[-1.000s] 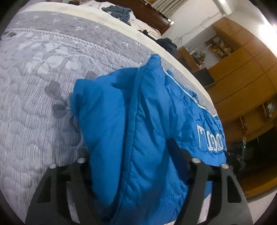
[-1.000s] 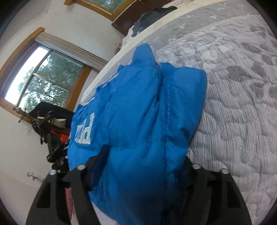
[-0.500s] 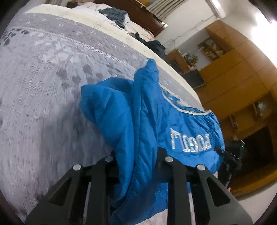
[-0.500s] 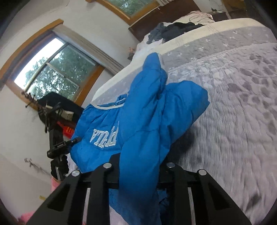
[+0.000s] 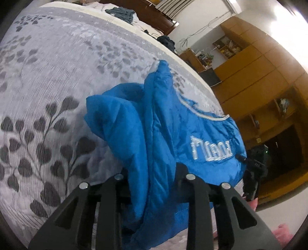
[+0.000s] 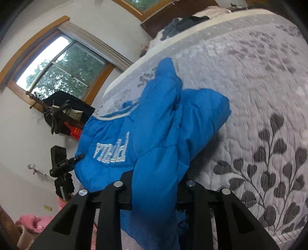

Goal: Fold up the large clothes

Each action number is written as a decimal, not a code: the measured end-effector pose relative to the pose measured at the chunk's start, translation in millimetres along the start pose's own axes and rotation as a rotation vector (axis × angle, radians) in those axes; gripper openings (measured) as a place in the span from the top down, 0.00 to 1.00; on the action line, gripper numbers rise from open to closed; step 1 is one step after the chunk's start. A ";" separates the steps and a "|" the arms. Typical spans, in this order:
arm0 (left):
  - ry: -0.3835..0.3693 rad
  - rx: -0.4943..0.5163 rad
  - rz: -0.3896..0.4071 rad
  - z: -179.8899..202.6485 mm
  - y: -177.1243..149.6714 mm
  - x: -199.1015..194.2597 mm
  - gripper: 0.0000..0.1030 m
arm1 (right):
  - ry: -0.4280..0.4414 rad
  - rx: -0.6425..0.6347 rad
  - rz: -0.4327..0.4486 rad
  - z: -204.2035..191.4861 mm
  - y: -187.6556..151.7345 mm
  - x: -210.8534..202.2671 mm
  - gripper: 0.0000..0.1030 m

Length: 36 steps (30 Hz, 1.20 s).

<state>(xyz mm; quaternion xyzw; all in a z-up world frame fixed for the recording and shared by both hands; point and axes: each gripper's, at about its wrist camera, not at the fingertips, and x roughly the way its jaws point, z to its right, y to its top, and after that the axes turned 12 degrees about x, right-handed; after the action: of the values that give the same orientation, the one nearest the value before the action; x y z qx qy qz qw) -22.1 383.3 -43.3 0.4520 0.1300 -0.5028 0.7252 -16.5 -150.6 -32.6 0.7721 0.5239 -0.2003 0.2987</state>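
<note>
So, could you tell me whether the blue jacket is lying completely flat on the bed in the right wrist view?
No, the blue jacket is bunched and lifted off the quilt, pinched in the right gripper.

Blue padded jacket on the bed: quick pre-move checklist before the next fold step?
1. Left gripper shut on the blue padded jacket: ok, fabric bunched between its fingers.
2. Right gripper shut on the same jacket: ok, fabric passes between its fingers.
3. Both grips on matching edges of the jacket: cannot tell, the pinched parts are hidden by folds.
4. Grey leaf-patterned quilt ahead bare for laying down: ok, only dark clothes lie at the far end.
5. Jacket flat and smooth: not ok, it is humped and creased.
6. Jacket clear of the black stand at the bedside: cannot tell, they overlap in view.
</note>
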 end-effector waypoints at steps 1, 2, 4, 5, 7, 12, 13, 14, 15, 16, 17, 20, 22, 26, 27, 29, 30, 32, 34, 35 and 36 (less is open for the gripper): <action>0.002 -0.003 -0.001 -5.4 -4.1 2.3 0.69 | -0.002 0.011 -0.005 5.6 0.5 3.2 0.70; -0.001 -0.005 -0.002 -10.1 -5.4 5.7 0.64 | -0.002 0.024 -0.011 10.6 1.6 6.8 0.68; -0.003 -0.001 0.007 -19.5 -5.9 12.4 0.55 | 0.000 0.051 -0.019 22.1 5.4 16.0 0.63; 0.002 0.011 0.010 -23.0 -5.8 17.2 0.49 | 0.003 0.060 -0.022 26.5 6.1 19.5 0.61; 0.024 0.051 0.016 -25.6 -7.2 22.7 0.39 | 0.016 0.081 -0.025 36.5 6.1 26.3 0.58; 0.026 0.079 0.039 -29.1 -5.9 28.6 0.37 | 0.063 0.125 -0.030 53.0 4.4 31.2 0.55; 0.030 0.081 0.037 -28.1 -5.4 28.2 0.37 | 0.055 0.114 -0.023 51.6 4.1 30.4 0.53; 0.035 0.082 0.032 -26.0 -3.6 28.0 0.37 | 0.034 0.098 -0.010 48.7 3.4 28.1 0.51; 0.047 0.077 0.025 -24.7 -1.6 24.9 0.37 | 0.016 0.091 0.002 47.1 1.9 25.1 0.46; 0.056 0.074 0.027 -23.1 -1.4 21.0 0.37 | -0.002 0.082 0.016 44.2 0.6 21.5 0.42; 0.069 0.075 0.034 -22.3 -1.5 14.9 0.38 | -0.034 0.068 0.039 41.1 -0.5 15.2 0.40; 0.117 0.087 0.068 -17.7 1.9 -7.9 0.38 | -0.096 0.050 0.098 35.5 -4.5 -1.6 0.32; 0.176 0.097 0.107 -14.9 4.2 -25.2 0.39 | -0.100 0.059 0.109 36.2 -7.3 -11.9 0.32; 0.271 0.151 0.166 8.0 7.9 -48.4 0.38 | -0.102 0.072 0.112 35.6 -12.3 -22.2 0.31; 0.264 0.162 0.173 17.8 8.6 -51.0 0.36 | -0.102 0.072 0.113 34.7 -13.2 -23.4 0.30; 0.261 0.174 0.167 32.4 10.5 -51.0 0.31 | -0.096 0.074 0.117 36.6 -14.5 -29.3 0.28; 0.270 0.182 0.159 41.6 11.6 -49.1 0.28 | -0.092 0.077 0.119 36.7 -14.3 -31.6 0.28; 0.283 0.207 0.146 57.9 11.3 -44.0 0.27 | -0.089 0.079 0.118 33.6 -13.1 -32.2 0.27; 0.283 0.234 0.125 74.1 9.0 -35.0 0.24 | -0.089 0.075 0.113 33.3 -12.9 -34.4 0.26; 0.280 0.248 0.114 81.3 7.5 -29.2 0.24 | -0.094 0.073 0.111 34.4 -13.5 -36.4 0.25; 0.280 0.265 0.098 90.2 4.8 -21.9 0.23 | -0.101 0.069 0.108 33.9 -14.5 -37.2 0.24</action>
<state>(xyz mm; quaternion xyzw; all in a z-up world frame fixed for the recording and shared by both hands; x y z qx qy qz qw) -52.2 326.2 23.6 0.6149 0.1401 -0.4118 0.6578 -43.6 -195.1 -38.2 0.7981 0.4585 -0.2403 0.3084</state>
